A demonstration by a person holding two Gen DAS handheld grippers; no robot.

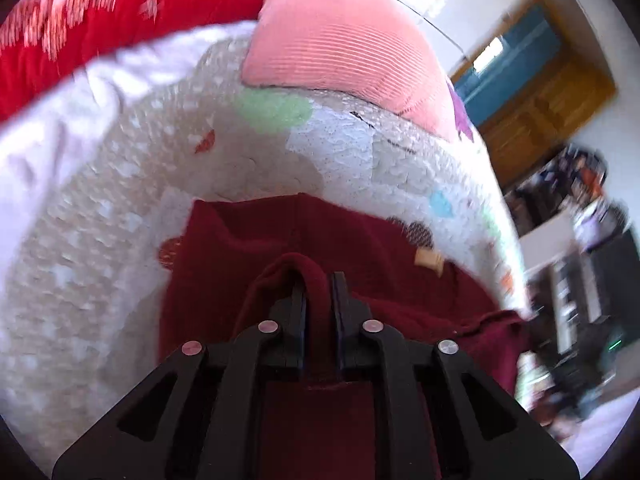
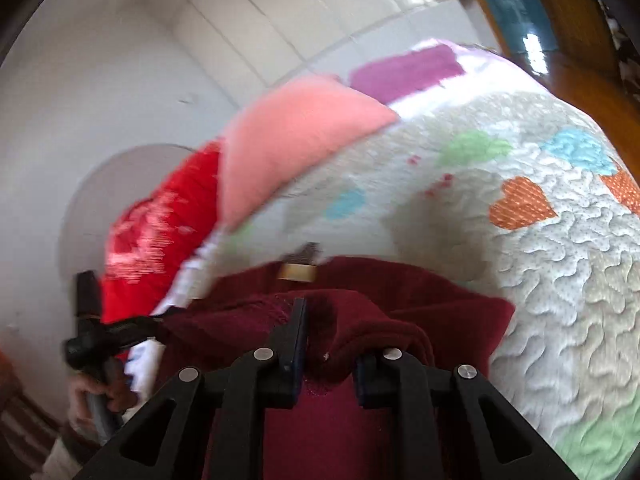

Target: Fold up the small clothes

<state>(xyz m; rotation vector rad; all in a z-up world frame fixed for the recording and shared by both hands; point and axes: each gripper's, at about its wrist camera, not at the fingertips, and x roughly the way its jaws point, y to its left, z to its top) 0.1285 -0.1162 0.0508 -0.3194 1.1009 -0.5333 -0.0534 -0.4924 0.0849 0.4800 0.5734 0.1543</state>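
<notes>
The left hand-held gripper (image 1: 318,286) is pinching a ridge of the maroon garment (image 1: 248,248) between nearly closed jaws, the cloth humping up over the tips, while the rest of the garment is lying spread on the quilt (image 1: 100,240) just ahead and below. The right hand-held gripper (image 2: 332,320) is gripping another bunch of the same garment (image 2: 420,292), though here the jaws are standing wider and the cloth is draping over the right finger so that I cannot tell how firmly it is being held; that looser hold is the likeliest thing to fail, since any pull toward a fold could be drawing the knit out from between the fingers and dropping one side. Both bunches are thick, so the grippers may be catching more than one layer, which would be dragging the underside along and leaving a crooked, lumpy fold. The tan label (image 2: 298,272) is sitting just beyond the right tips, marking the neckline, and uneven lifting would be skewing it off centre. Both views are blurring, suggesting quick motion, which could be flinging the cloth. Farther out, a pink pillow (image 1: 340,40) and a red pillow (image 1: 80,12) are lying well beyond the garment, and the bed edge is running close on the left gripper's right, where a hem is already reaching toward it and could be sliding off.
</notes>
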